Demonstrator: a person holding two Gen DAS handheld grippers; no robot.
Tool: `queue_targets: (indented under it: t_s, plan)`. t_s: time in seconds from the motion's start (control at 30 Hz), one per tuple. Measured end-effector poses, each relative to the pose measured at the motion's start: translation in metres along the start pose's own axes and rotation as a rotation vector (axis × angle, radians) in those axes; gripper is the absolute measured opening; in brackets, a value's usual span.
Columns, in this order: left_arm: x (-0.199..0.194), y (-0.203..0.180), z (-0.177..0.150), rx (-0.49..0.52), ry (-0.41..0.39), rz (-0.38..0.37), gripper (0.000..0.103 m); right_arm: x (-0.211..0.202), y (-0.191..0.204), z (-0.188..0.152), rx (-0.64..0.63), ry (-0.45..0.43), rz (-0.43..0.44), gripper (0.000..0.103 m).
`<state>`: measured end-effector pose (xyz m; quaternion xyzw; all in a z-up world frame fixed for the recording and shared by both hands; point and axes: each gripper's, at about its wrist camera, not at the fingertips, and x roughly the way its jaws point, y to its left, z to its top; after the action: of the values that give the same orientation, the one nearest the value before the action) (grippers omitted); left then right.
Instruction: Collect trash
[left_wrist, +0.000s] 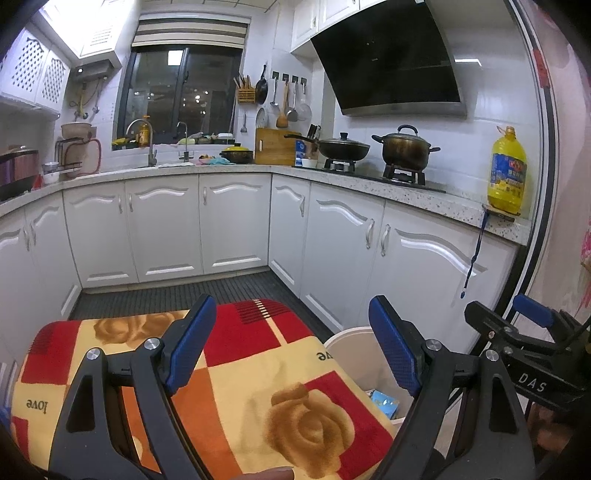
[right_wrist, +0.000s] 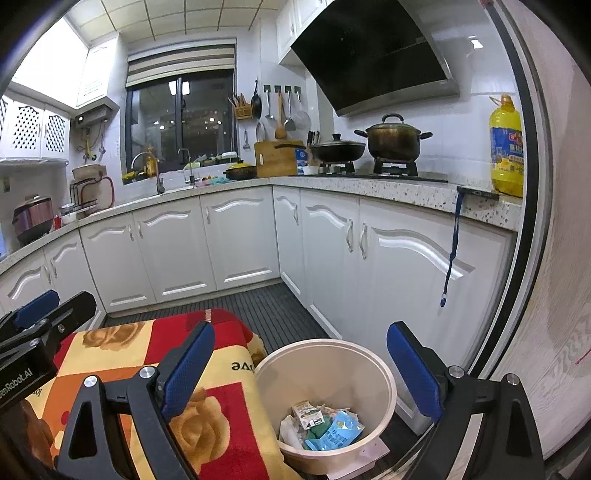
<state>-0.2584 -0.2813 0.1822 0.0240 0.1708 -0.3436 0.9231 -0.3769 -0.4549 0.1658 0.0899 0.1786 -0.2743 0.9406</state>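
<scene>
A cream round bin (right_wrist: 325, 369) stands on the floor right of a table covered with a red, orange and yellow rose-print blanket (right_wrist: 218, 417). Inside it lie a blue packet (right_wrist: 338, 432), a small white carton (right_wrist: 306, 413) and crumpled wrappers. My right gripper (right_wrist: 299, 373) is open and empty, held above the bin and the blanket's edge. My left gripper (left_wrist: 295, 347) is open and empty above the blanket (left_wrist: 258, 391); the bin (left_wrist: 351, 354) shows partly at its right, with the blue packet (left_wrist: 384, 402) inside. The right gripper (left_wrist: 532, 332) appears at the far right of the left wrist view.
White kitchen cabinets (right_wrist: 240, 236) run in a U under a speckled counter (right_wrist: 388, 188). On it stand a stove with two pots (right_wrist: 395, 142), a yellow oil bottle (right_wrist: 506, 147) and a sink (right_wrist: 159, 184). A dark ribbed floor mat (right_wrist: 266, 306) lies between. A white door panel (right_wrist: 554, 295) is at right.
</scene>
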Motion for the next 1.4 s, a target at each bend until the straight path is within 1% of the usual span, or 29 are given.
queue_targets:
  t_s: [0.2, 1.1, 1.4]
  plan:
    - [-0.001, 0.0, 0.0, 0.007, -0.003, -0.002, 0.084, -0.005, 0.001, 0.002, 0.003, -0.014, -0.004, 0.093]
    - [0.0, -0.004, -0.002, 0.017, -0.002, -0.002, 0.084, -0.004, 0.003, 0.003, -0.002, 0.003, -0.002, 0.093]
    - [0.002, 0.006, -0.005, 0.012, 0.004, 0.021, 0.084, 0.006, 0.001, 0.006, -0.017, 0.014, 0.009, 0.093]
